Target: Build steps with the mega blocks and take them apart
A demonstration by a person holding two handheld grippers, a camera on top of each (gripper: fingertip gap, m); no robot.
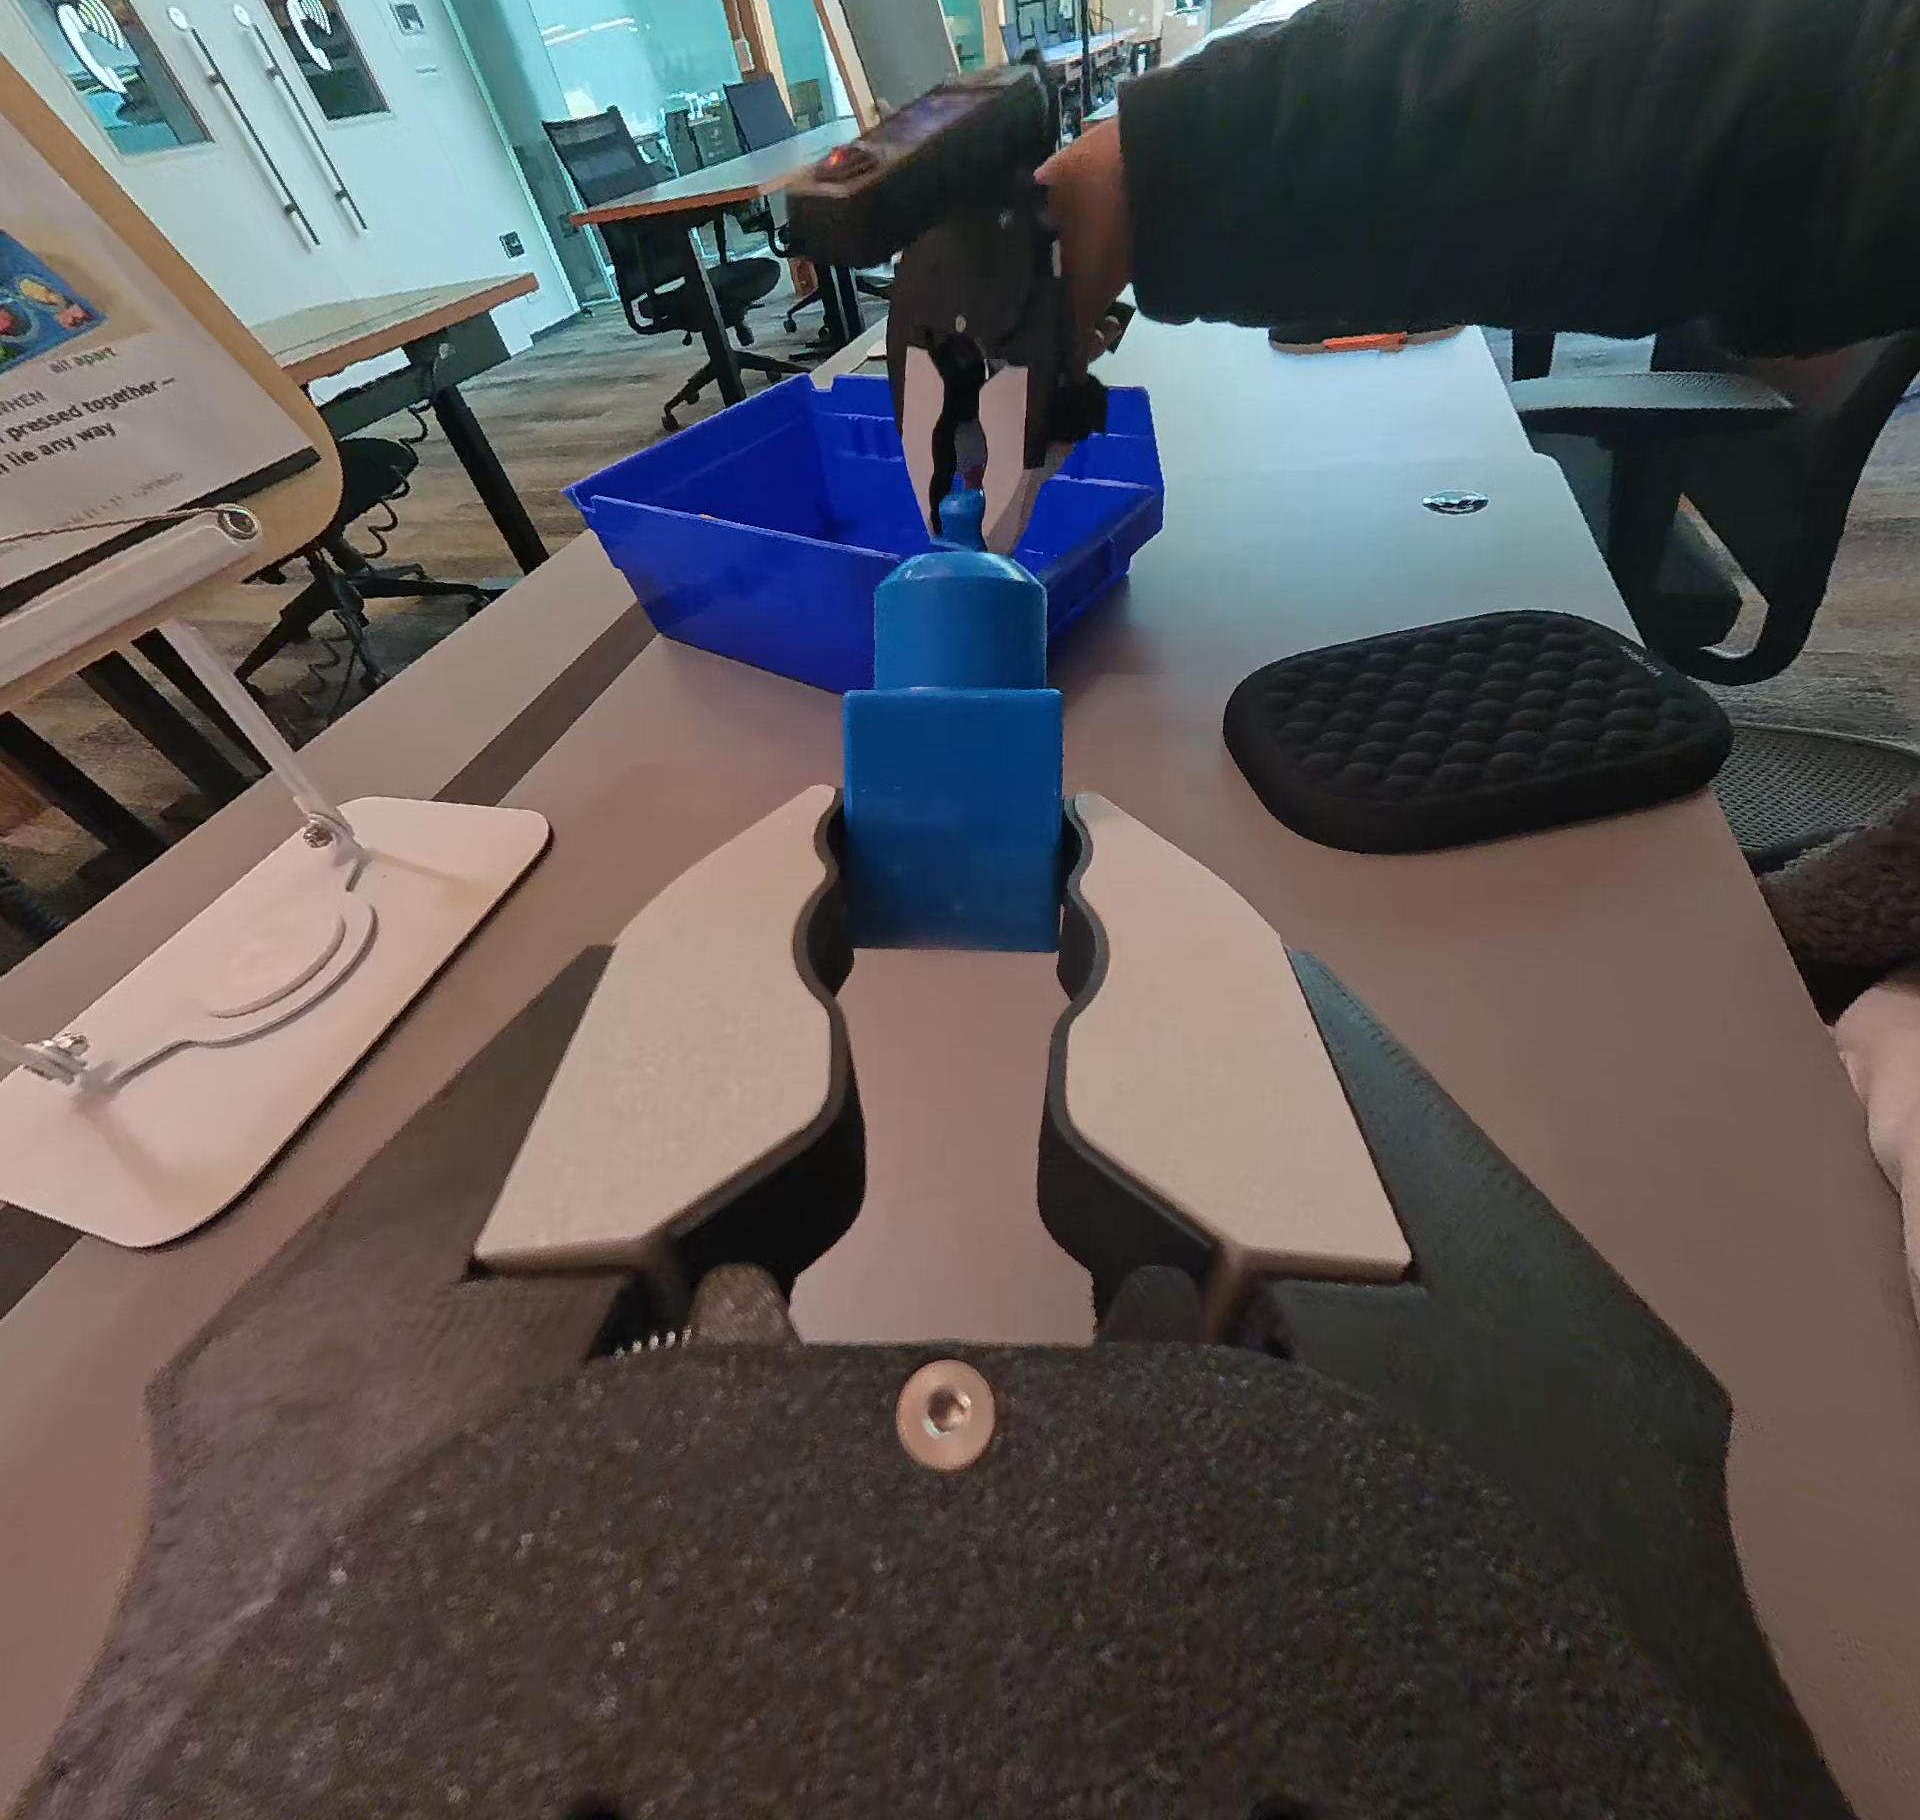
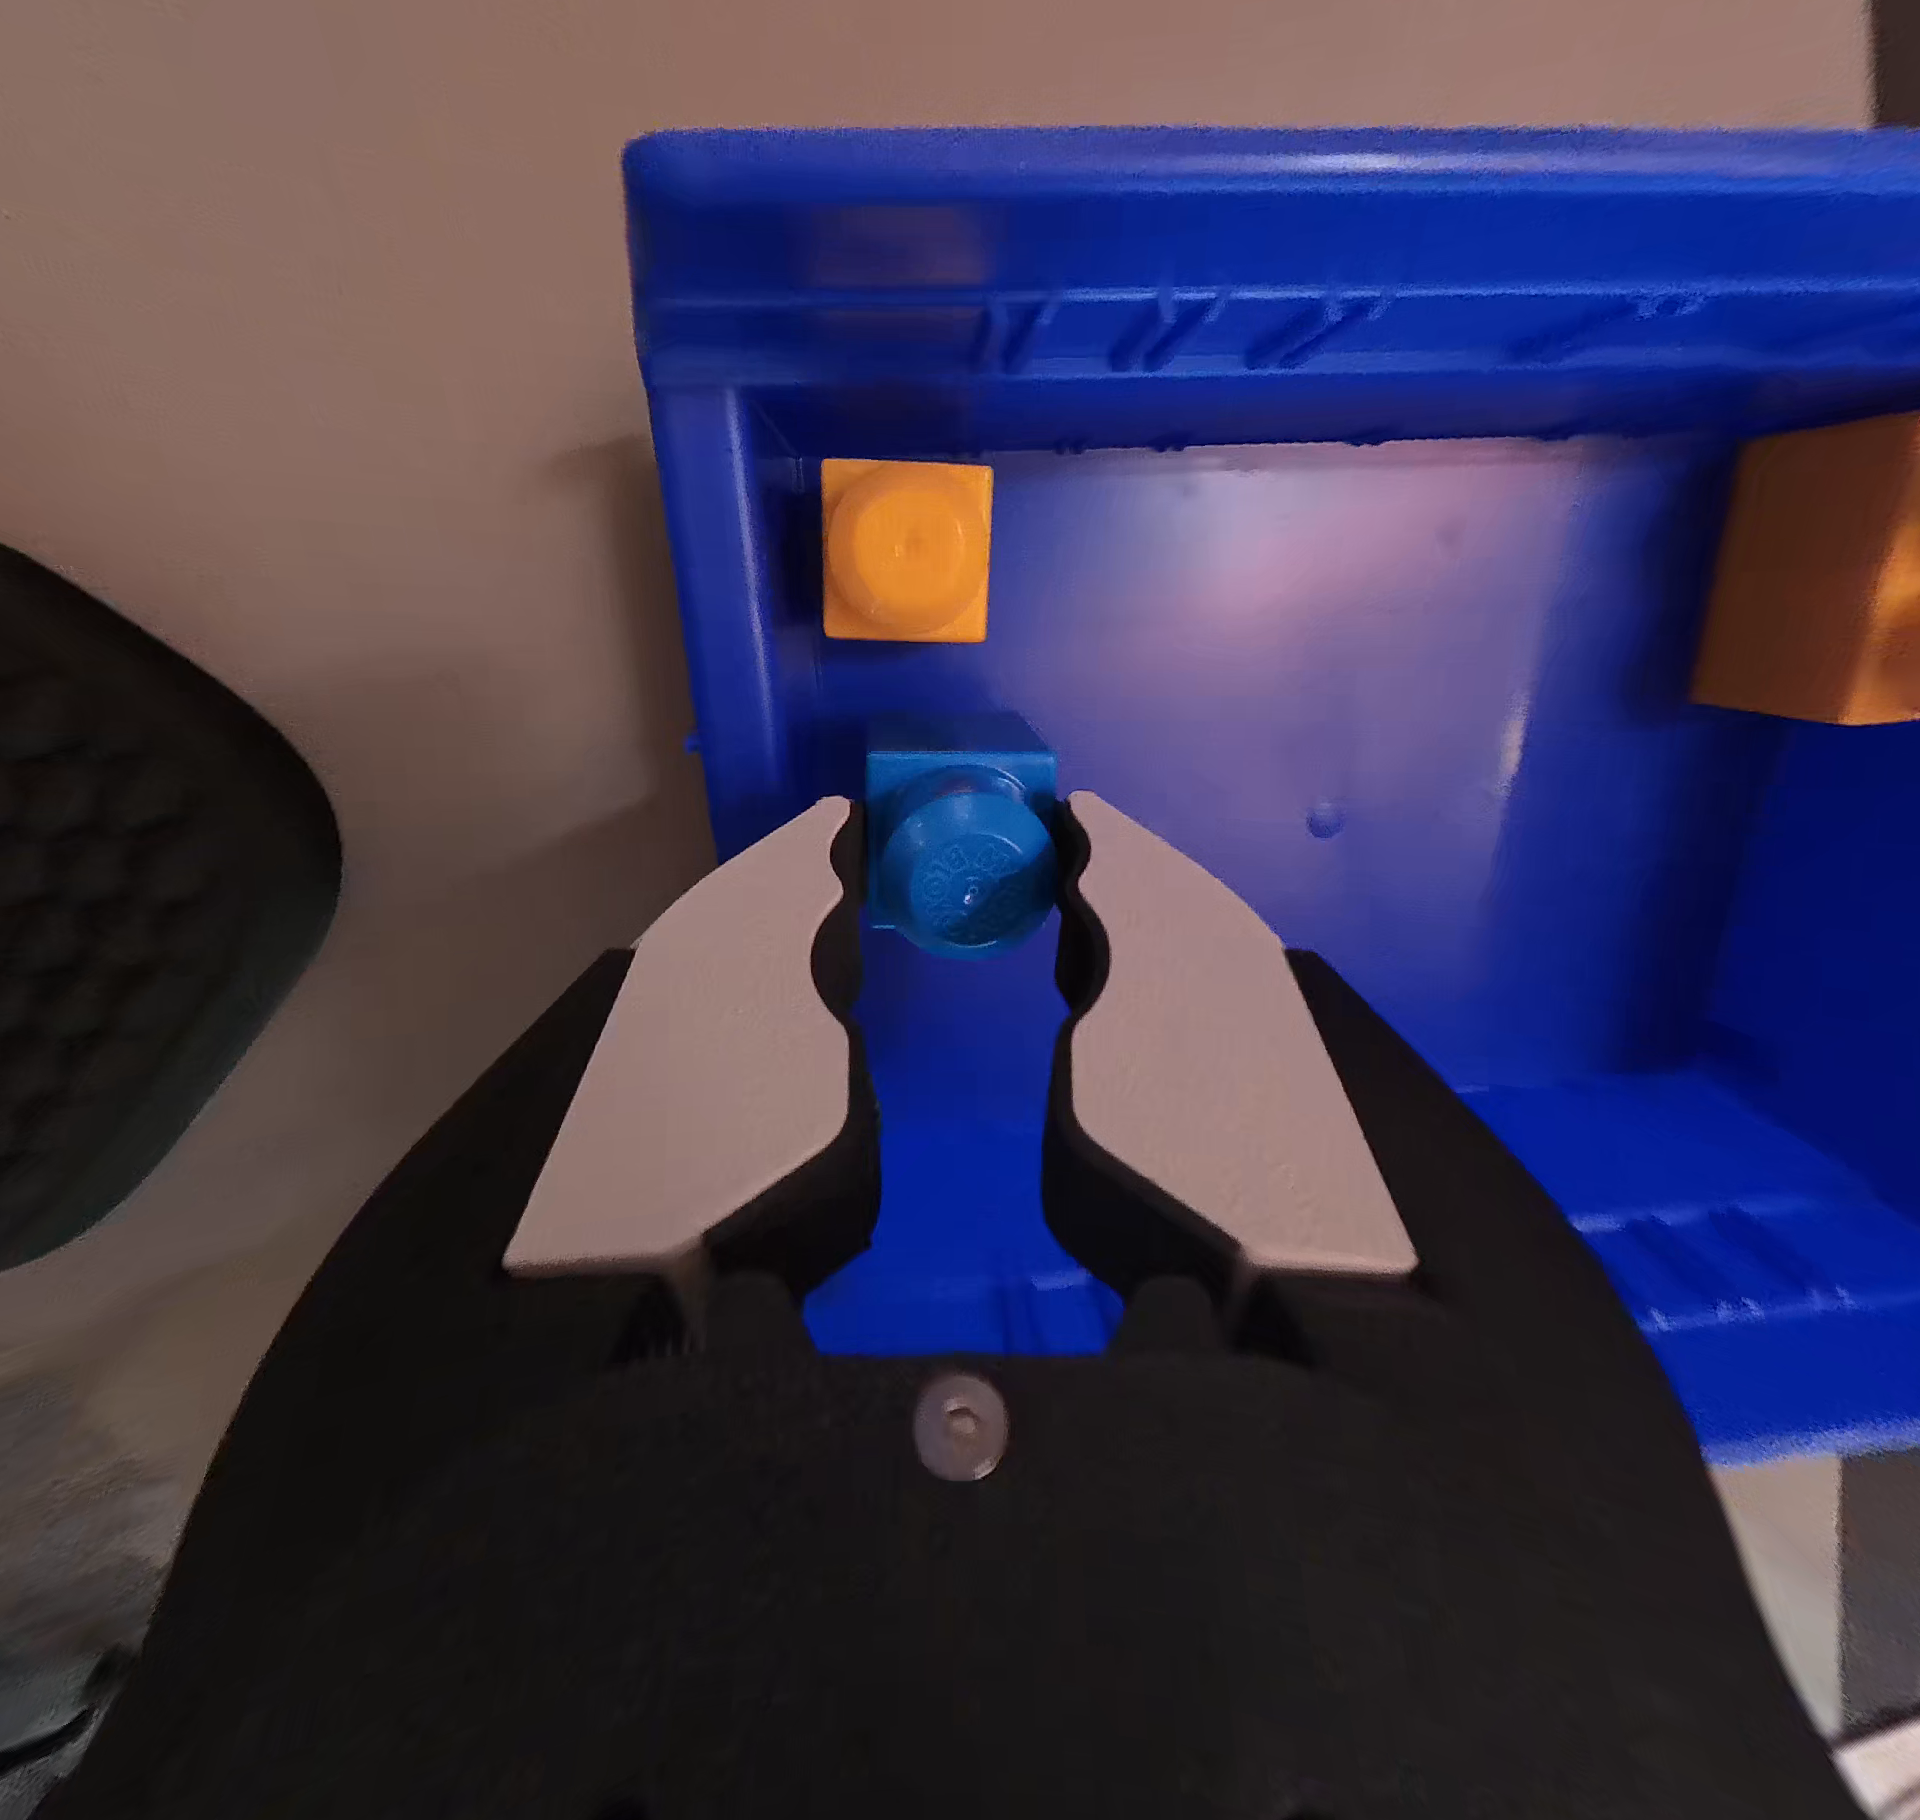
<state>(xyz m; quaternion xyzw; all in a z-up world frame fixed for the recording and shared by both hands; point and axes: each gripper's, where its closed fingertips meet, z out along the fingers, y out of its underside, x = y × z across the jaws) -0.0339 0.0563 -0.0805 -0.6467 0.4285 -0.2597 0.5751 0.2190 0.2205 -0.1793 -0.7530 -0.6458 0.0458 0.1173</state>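
Note:
My left gripper (image 1: 951, 835) is shut on a blue one-stud mega block (image 1: 951, 731) and holds it upright over the grey table (image 1: 1351, 1043), stud up. Beyond it stands a blue bin (image 1: 748, 565). My right gripper (image 1: 971, 513) points down into that bin, held by a hand in a dark sleeve (image 1: 1507, 139). In the right wrist view my right gripper (image 2: 961, 835) is shut on a second blue one-stud block (image 2: 961, 877) near the bin's left wall (image 2: 717, 627). An orange one-stud block (image 2: 904, 549) lies in the bin's corner, and another orange block (image 2: 1818, 586) lies at the right edge.
A black dimpled pad (image 1: 1475, 726) lies on the table right of the bin; it also shows in the right wrist view (image 2: 135, 897). A white stand base (image 1: 260, 991) with a tilted instruction board (image 1: 125, 399) stands at the left. Office chairs and desks stand beyond the table. Spacing between my two grippers at the tips: around 30 cm.

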